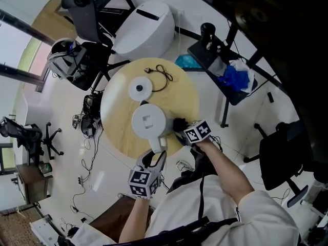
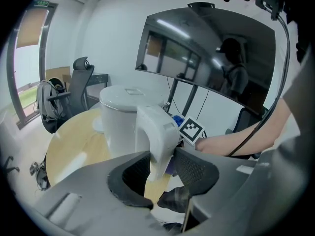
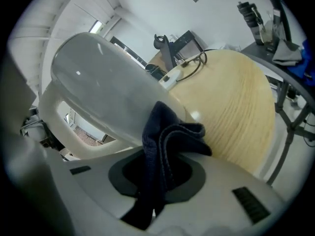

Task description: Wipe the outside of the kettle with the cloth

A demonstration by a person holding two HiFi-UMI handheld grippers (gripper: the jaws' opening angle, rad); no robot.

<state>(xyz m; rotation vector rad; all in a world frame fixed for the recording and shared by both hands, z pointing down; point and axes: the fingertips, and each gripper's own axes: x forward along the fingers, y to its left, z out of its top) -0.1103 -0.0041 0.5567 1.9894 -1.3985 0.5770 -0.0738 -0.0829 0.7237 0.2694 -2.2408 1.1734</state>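
The person's white sleeve (image 1: 266, 209) fills the lower right of the head view, and both arms reach up-frame from it toward the round wooden table (image 1: 187, 94). The white kettle (image 1: 148, 121) stands upright near the table's lower edge, at the middle of the frame, off its round base (image 1: 139, 88), which lies just above it. The left gripper (image 1: 155, 159) comes in from below and is clenched on the kettle's handle (image 2: 158, 132): in the left gripper view the handle stands straight up between the two pads, with both against its sides. The right gripper (image 1: 182, 131) is the nearer one to the bare wall, just right of the kettle, and it grips the dark cloth (image 3: 165, 146), whose folded end sticks out past the jaws. In the right gripper view the kettle's wall (image 3: 108, 97) runs across the upper left, directly ahead of the cloth; the fold looks to be touching it or a hair short. Judging from that, the wipe has to run along this right-hand wall while the left gripper steadies the handle.
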